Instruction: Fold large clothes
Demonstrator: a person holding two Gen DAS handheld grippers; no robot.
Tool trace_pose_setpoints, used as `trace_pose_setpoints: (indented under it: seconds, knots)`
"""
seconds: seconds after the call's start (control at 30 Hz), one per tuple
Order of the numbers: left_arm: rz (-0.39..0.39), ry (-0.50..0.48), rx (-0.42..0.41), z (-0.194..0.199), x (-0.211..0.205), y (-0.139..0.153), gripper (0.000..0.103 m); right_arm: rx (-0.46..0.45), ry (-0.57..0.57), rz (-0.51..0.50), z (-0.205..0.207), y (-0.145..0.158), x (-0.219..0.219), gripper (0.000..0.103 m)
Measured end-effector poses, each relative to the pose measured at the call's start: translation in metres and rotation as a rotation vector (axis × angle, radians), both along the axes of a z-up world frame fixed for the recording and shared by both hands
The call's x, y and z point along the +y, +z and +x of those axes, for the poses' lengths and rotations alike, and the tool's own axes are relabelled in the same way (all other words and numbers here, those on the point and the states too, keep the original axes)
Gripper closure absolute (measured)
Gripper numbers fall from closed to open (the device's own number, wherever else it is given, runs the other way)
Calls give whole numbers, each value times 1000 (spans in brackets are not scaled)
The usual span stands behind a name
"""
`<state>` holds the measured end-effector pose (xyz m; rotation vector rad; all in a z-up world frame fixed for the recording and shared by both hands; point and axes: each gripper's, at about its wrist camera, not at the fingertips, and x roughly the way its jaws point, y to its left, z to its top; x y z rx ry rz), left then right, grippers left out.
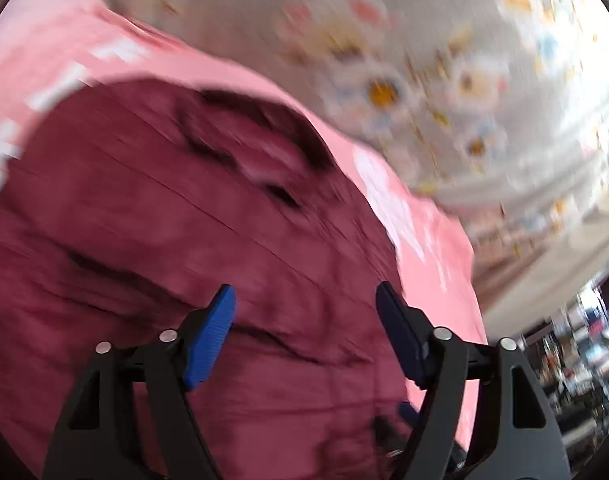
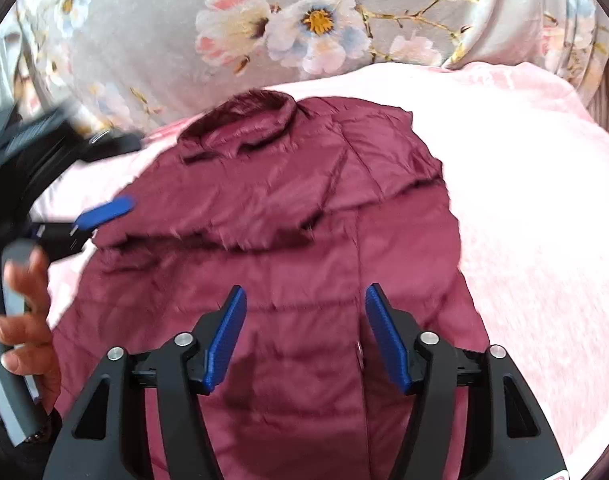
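A maroon quilted jacket (image 1: pixel 184 220) (image 2: pixel 304 208) lies spread on a pink blanket (image 1: pixel 436 248) (image 2: pixel 524 220), its collar (image 2: pixel 240 120) at the far end and one side folded over the middle. My left gripper (image 1: pixel 304 292) hangs open above the jacket, nothing between its blue pads; the left wrist view is motion-blurred. My right gripper (image 2: pixel 305 292) also stands open over the jacket's lower part, empty. In the right wrist view the left gripper (image 2: pixel 116 176) comes in from the left edge, a person's hand (image 2: pixel 28 320) on its handle.
A grey bedcover with a flower print (image 2: pixel 304 20) (image 1: pixel 384 80) lies beyond the pink blanket. The bed's edge and cluttered shelves (image 1: pixel 576 340) show at the lower right of the left wrist view.
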<state>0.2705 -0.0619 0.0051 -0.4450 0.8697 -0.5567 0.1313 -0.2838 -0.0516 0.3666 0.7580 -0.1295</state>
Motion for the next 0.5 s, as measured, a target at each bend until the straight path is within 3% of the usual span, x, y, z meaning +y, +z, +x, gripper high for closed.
trace_pose_setpoints:
  seconds: [0.1,0.23,0.33,0.4,0.47,0.5]
  knots:
    - [7,140,13,17,60,2,32,-16,4,33,21,5,-8,37]
    - [-61,283,138,44,137,-24,33,20,-12,144,61,-10,-19,37]
    - [-119,345,215,57,172,-47,33,61,-31,207,78,-27,-20,40]
    - [-189,374,275,64,191,-65,34,75,-27,187,89,-31,-16,79]
    - [-244,393,313,69,197,-75,35,85,-14,133,99,-25,-11,95]
    - [-266,404,326,72,200,-79,36,64,-1,120,102,-15,-10,97]
